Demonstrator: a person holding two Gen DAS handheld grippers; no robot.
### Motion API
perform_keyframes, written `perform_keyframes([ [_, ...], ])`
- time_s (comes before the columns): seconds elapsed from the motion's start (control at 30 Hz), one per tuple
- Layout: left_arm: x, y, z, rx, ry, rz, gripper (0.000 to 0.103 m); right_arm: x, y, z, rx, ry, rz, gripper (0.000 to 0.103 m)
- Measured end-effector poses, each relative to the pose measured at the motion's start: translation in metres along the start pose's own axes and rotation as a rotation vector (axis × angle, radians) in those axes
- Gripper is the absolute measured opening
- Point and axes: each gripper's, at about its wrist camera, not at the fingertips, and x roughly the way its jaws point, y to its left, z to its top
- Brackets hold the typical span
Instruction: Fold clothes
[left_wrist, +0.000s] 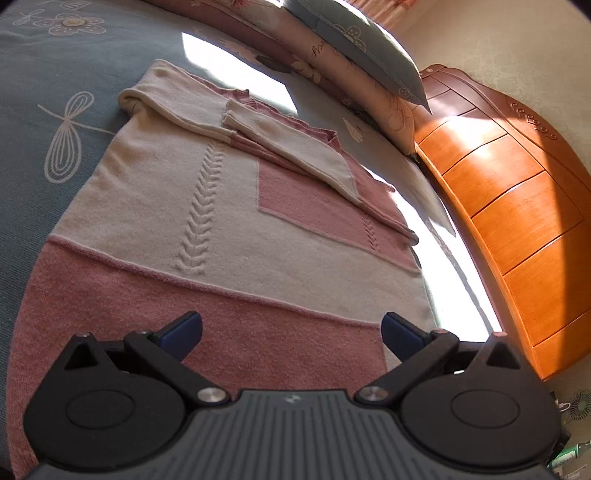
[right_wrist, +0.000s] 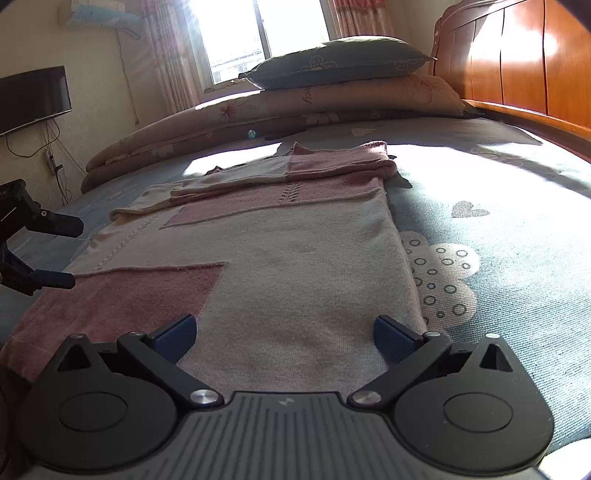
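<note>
Pink and cream knit, the sweater (left_wrist: 207, 221) lies flat on the blue bedspread (left_wrist: 33, 177), both sleeves (left_wrist: 295, 147) folded across its chest and the hem nearest the cameras. The left gripper (left_wrist: 291, 330) hovers over the pink hem band, fingers spread wide and holding nothing. The right gripper (right_wrist: 284, 332) hangs over the cream corner of the hem, also wide and empty. Beyond the collar, a blue pillow (right_wrist: 340, 61) sits on a folded brown quilt (right_wrist: 280, 107). The orange wooden headboard (right_wrist: 524, 55) stands beside them.
</note>
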Motion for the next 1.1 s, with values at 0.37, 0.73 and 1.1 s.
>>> perform_keyframes([
  [0.37, 0.014, -0.02, -0.032, -0.006, 0.127, -0.047, 0.102, -0.001, -0.001, 0.0, 0.005, -0.001, 0.005, 0.103],
  [0.73, 0.015, -0.029, -0.047, -0.032, 0.162, -0.114, 0.102, -0.001, -0.001, 0.0, 0.001, -0.001, 0.004, 0.103],
  [1.1, 0.022, -0.033, -0.046, -0.052, 0.175, -0.148, 0.102, 0.0, -0.001, 0.0, -0.001, 0.001, 0.002, 0.103],
])
